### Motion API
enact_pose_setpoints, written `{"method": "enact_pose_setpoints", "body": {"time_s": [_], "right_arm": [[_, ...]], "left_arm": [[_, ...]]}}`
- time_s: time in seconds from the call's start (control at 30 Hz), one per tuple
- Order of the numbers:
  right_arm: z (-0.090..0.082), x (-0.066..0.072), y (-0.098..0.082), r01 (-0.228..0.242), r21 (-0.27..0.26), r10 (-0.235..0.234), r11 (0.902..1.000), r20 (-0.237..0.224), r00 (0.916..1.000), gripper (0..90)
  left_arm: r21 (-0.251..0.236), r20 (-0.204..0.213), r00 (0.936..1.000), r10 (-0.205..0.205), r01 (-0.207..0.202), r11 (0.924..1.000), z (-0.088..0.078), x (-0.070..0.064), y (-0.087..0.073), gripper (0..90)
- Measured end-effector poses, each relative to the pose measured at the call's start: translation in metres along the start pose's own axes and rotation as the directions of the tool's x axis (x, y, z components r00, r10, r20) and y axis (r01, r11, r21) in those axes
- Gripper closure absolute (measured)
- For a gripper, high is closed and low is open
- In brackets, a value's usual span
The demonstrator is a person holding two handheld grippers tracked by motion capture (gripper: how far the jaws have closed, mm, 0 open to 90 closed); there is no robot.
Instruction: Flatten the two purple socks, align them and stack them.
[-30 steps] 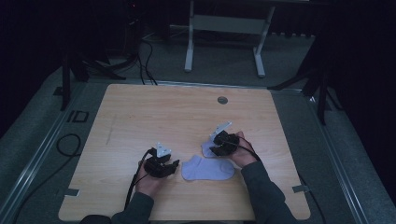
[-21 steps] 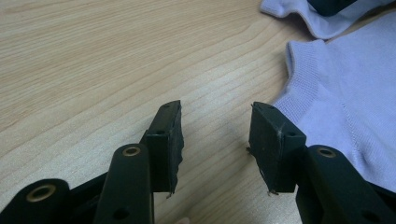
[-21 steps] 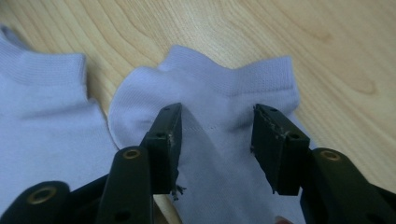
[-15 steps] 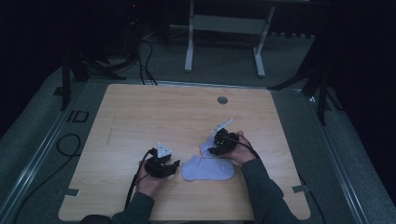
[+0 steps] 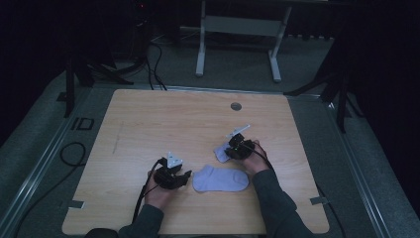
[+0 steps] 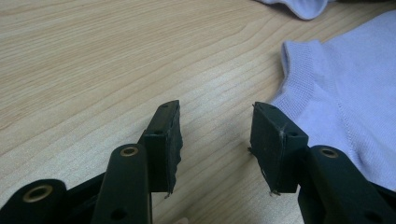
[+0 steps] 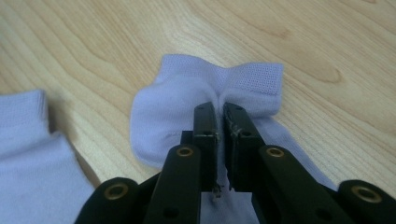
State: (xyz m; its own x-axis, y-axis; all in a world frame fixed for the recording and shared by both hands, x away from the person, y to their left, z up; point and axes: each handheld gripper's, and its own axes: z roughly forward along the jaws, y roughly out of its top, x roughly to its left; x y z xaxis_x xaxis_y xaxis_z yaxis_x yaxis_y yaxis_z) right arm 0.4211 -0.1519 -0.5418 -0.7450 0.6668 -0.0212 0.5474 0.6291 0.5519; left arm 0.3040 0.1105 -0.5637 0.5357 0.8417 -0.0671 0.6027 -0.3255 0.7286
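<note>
A: Right gripper (image 7: 219, 116): jaws pinching a sock (image 7: 205, 93), bunching it on the bench (image 7: 303, 37).
B: Left gripper (image 6: 215, 135): jaws gaping, empty, nearing the flat sock (image 6: 345, 93). Likely pairing; next, lifting this one across.

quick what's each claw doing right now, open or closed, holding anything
Left claw: open, holding nothing, beside the flat sock.
Right claw: closed on the second sock, pinching its fabric.

The second sock (image 5: 222, 153) is drawn away from the flat sock (image 5: 221, 179) by the right gripper (image 5: 234, 148), whose jaws are clamped on it.
</note>
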Motion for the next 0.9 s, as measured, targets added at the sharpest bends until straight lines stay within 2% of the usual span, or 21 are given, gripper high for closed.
{"method": "enact_pose_setpoints", "body": {"time_s": [0.2, 0.27, 0.47, 0.67, 0.8, 0.9], "right_arm": [[-0.003, -0.001, -0.001, -0.039, -0.026, 0.039, 0.9989, -0.009, 0.9992, 85.5], [-0.008, -0.002, -0.001, -0.056, -0.053, 0.055, 0.997, -0.016, 0.9983, 85.6], [-0.028, -0.001, -0.001, -0.06, -0.113, 0.059, 0.9918, -0.009, 0.9982, 85.6], [-0.049, -0.002, -0.003, -0.091, -0.183, 0.084, 0.979, -0.044, 0.9955, 85.6], [-0.065, 0.001, -0.007, -0.089, -0.237, 0.082, 0.9676, -0.039, 0.9959, 85.5], [-0.073, 0.004, -0.01, -0.081, -0.252, 0.078, 0.9644, -0.023, 0.9967, 85.6]], "left_arm": [[-0.005, 0.006, 0.9999, -0.01, 0.01, 0.9999, 0.0, 0.001, 0.0, 53.5], [-0.005, 0.006, 0.9999, -0.01, 0.01, 0.9999, 0.0, 0.001, 0.0, 53.4], [-0.004, 0.005, 1.0, -0.007, 0.007, 1.0, 0.0, 0.001, 0.0, 53.3], [-0.004, 0.005, 1.0, -0.007, 0.007, 1.0, 0.0, 0.001, 0.0, 53.3], [-0.004, 0.004, 1.0, -0.006, 0.006, 1.0, 0.0, 0.001, 0.0, 53.3], [-0.006, 0.003, 1.0, -0.007, 0.007, 1.0, 0.0, 0.001, 0.0, 53.3]]}}
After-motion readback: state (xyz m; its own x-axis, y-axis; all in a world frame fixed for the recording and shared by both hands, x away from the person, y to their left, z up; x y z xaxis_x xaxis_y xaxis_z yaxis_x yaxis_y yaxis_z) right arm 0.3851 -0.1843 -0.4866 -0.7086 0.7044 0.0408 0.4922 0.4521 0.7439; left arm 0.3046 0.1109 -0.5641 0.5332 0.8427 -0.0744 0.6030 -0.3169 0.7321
